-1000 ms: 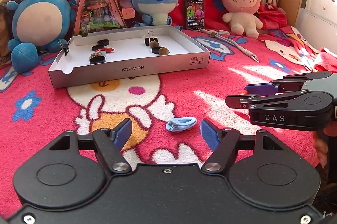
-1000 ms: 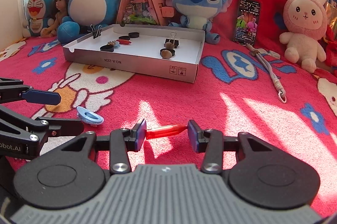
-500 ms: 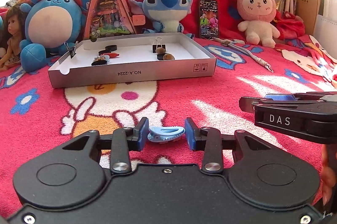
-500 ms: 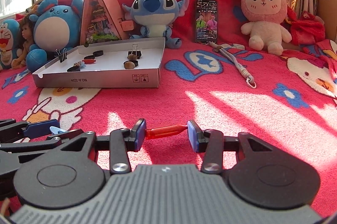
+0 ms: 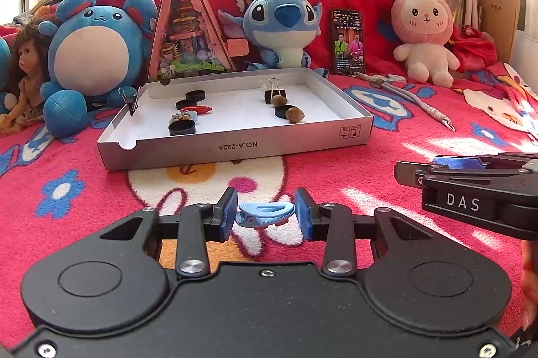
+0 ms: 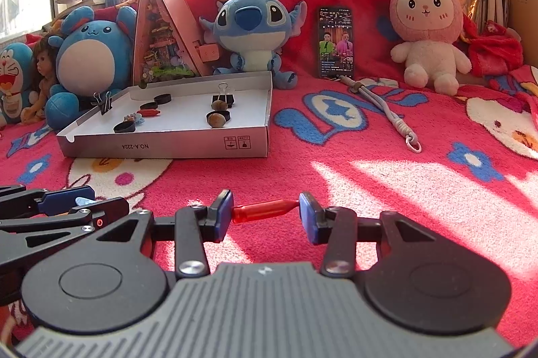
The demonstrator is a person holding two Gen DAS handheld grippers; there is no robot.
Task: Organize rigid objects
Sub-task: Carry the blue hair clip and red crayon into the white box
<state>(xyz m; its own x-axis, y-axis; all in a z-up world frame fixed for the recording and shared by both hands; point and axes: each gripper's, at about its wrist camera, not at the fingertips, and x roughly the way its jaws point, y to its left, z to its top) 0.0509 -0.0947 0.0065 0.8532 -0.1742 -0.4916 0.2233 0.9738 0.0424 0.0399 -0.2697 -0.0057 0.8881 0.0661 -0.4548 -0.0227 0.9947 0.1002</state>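
Note:
A light blue hair clip [image 5: 265, 212] sits crosswise between the blue pads of my left gripper [image 5: 266, 216], which is shut on it just above the red blanket. My right gripper [image 6: 265, 212] is shut on a red translucent pen-like piece [image 6: 262, 210], held end to end between its pads. Each gripper shows in the other's view: the right gripper [image 5: 470, 186] at the right edge, the left gripper [image 6: 64, 206] at the left edge. Ahead lies a shallow white cardboard box [image 5: 235, 146] holding several small items: black caps, binder clips, nuts and a red piece.
Plush toys [image 5: 279, 28], a doll [image 5: 23, 72], a triangular display case [image 5: 186, 32] and a phone [image 5: 348, 42] line the back of the bed. A grey cord [image 6: 386, 112] lies right of the box. Bookshelves stand behind. A hand [image 5: 531, 284] shows at the right edge.
My left gripper went from wide open behind the blue clip to shut on it, and has lifted it slightly. The right gripper kept its hold on the red piece and rolled a little.

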